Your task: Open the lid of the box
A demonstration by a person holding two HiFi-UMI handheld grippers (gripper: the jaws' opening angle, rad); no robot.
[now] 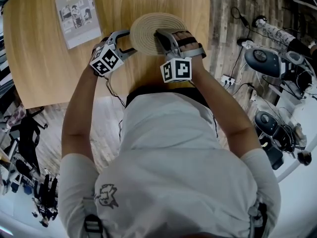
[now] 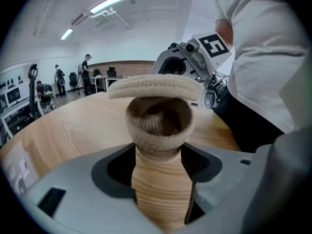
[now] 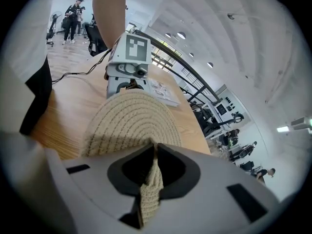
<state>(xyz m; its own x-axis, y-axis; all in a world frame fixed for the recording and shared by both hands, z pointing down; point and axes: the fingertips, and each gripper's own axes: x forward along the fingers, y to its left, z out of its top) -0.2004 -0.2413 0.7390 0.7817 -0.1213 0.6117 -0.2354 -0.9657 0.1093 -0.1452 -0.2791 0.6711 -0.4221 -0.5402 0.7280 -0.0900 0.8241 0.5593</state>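
A round woven box (image 2: 158,126) stands on the wooden table (image 1: 49,58). Its flat coiled lid (image 1: 148,31) is raised off the box, whose open mouth shows under the lid (image 2: 156,87) in the left gripper view. My right gripper (image 3: 155,152) is shut on the near edge of the lid (image 3: 129,126); in the head view it (image 1: 161,36) sits at the lid's right side. My left gripper (image 2: 158,152) has its jaws wide, one pad against each side of the box's base. In the head view it (image 1: 126,41) is at the lid's left edge, and the lid hides the box.
A printed booklet (image 1: 78,15) lies on the table at the far left. The table's right edge runs just beyond the lid. On the floor to the right are cables and grey machines (image 1: 267,58). People stand far back in the room (image 2: 87,72).
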